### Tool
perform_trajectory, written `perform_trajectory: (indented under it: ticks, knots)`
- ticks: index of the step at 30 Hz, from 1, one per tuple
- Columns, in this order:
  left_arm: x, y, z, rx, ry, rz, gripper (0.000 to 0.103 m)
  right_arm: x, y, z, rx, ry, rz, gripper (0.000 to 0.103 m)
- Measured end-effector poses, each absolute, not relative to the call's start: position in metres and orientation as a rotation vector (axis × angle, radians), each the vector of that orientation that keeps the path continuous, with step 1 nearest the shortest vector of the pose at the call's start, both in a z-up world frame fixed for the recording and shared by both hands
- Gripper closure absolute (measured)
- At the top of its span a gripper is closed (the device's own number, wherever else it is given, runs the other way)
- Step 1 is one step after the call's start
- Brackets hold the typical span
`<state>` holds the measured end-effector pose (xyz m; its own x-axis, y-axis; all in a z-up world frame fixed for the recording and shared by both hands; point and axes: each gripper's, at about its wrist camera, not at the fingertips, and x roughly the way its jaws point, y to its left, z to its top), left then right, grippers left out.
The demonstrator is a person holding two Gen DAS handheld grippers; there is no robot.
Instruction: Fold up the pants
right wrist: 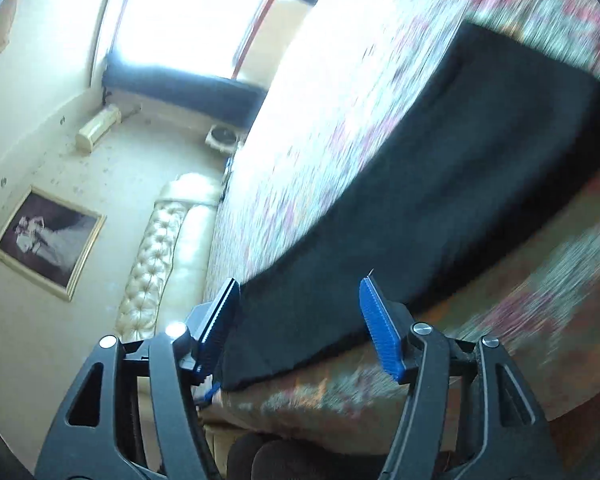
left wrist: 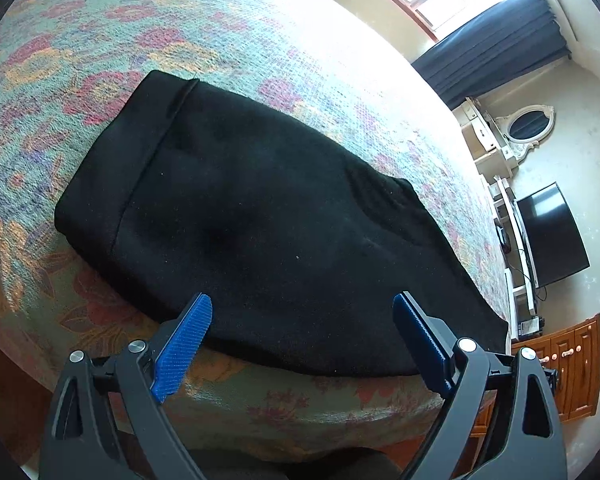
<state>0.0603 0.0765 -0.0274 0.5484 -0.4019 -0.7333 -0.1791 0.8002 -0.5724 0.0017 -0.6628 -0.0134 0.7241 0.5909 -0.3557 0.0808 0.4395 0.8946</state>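
Observation:
Black pants [left wrist: 268, 216] lie folded into a compact flat bundle near the front edge of a bed with a floral cover [left wrist: 100, 40]. My left gripper [left wrist: 302, 312] hangs open just above the bundle's near edge, blue pads apart and nothing between them. In the right wrist view the same pants [right wrist: 440, 200] stretch as a dark band across the blurred bed cover [right wrist: 360, 60]. My right gripper [right wrist: 300, 300] is open over the pants' near corner, and its pads do not press on the cloth.
A window with dark curtains [left wrist: 500, 40], a white dresser with an oval mirror [left wrist: 528, 124], a television [left wrist: 552, 232] and a wooden cabinet [left wrist: 568, 364] stand beyond the bed. A tufted cream headboard [right wrist: 160, 248] and a framed picture [right wrist: 48, 240] show in the right wrist view.

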Motion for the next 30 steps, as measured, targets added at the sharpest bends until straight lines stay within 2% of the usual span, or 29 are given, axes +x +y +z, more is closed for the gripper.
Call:
perform_trajectory:
  ticks: [3,6,8,13,21,22,24,25,30]
  knots:
    - [0.061,0.079,-0.03,-0.652,1.005,-0.137,0.012,-0.001,-0.741,-0.001,1.009,0.649,0.171,0.036]
    - [0.061,0.083,-0.038,-0.693,1.024,-0.138,0.012,0.012,-0.791,-0.015,0.923,0.747,0.016,0.036]
    - [0.062,0.085,-0.044,-0.711,1.034,-0.146,0.012,0.022,-0.809,-0.036,0.981,0.794,0.038,0.036]
    - [0.065,0.093,-0.052,-0.728,1.038,-0.186,0.012,0.036,-0.813,-0.073,1.01,0.852,0.073,0.036]
    - [0.062,0.106,-0.06,-0.822,1.012,-0.243,0.012,0.064,-0.78,-0.068,0.914,0.942,0.219,0.035]
    - [0.06,0.108,-0.061,-0.836,1.011,-0.25,0.012,0.064,-0.778,-0.067,0.912,0.947,0.213,0.04]
    - [0.06,0.111,-0.061,-0.846,1.013,-0.265,0.012,0.067,-0.776,-0.072,0.95,0.977,0.219,0.078]
    - [0.06,0.111,-0.061,-0.842,1.018,-0.27,0.012,0.068,-0.774,-0.077,0.973,1.0,0.222,0.085]
    - [0.06,0.104,-0.056,-0.777,1.042,-0.279,0.012,0.074,-0.757,-0.059,0.941,0.998,0.162,0.085]
